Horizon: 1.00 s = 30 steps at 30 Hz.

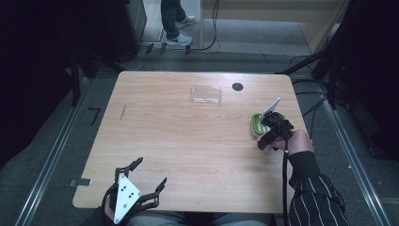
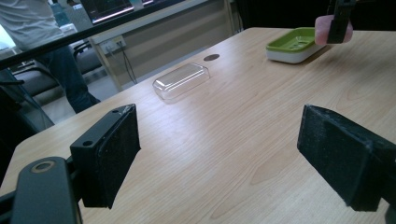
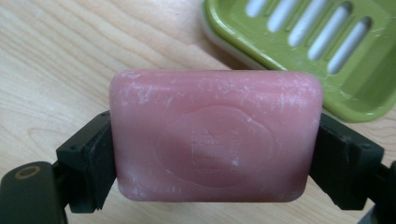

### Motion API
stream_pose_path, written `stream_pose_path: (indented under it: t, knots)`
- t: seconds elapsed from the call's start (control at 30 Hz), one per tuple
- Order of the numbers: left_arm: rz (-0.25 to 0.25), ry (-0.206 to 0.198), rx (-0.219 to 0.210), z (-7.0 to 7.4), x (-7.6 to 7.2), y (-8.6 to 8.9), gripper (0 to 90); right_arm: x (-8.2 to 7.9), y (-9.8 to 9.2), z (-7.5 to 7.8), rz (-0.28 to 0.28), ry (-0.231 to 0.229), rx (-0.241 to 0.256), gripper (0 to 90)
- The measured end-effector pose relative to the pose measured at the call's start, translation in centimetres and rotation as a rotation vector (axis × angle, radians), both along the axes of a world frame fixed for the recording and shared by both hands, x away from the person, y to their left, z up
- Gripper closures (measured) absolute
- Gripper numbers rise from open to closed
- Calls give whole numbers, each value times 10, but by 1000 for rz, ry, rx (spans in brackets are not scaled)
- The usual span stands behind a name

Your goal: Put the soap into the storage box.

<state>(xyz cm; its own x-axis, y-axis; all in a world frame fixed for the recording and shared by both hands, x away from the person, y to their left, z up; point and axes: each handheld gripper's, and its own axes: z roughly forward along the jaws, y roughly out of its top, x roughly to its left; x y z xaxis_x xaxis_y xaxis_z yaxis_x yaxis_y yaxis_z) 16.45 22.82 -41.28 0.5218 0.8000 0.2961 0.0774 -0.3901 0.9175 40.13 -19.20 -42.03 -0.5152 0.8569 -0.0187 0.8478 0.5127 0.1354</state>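
Note:
A pink bar of soap [image 3: 215, 135] is clamped between the jaws of my right gripper [image 1: 270, 128], held just above the table beside a green slotted soap dish [image 3: 322, 51]. In the high view that dish [image 1: 256, 123] sits at the table's right edge, partly hidden by the gripper. From the left gripper view the soap [image 2: 322, 24] hangs over the dish [image 2: 292, 44] far off. My left gripper [image 1: 149, 175] rests at the front left of the table, its jaws wide apart with nothing between them.
A clear plastic lid [image 1: 206, 94] lies at the back middle of the wooden table [image 1: 188, 141], with a small dark round spot [image 1: 237, 86] to its right. A person's legs [image 1: 175, 21] stand beyond the far edge.

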Motion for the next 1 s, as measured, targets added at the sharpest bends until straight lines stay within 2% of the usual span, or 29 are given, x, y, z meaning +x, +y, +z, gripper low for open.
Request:
stream_pose_path:
  t: [0.27, 0.6, 1.0]
  knots:
    - [1, 1, 1, 0, 0, 0, 136, 9, -9, 5, -43, -33, 19, 139]
    - [-2, 3, 2, 0, 0, -1, 136, 16, -11, 2, -74, -39, 8, 139]
    - [-3, 5, 4, -1, 0, -1, 136, 25, -12, 1, -106, -56, 18, 139]
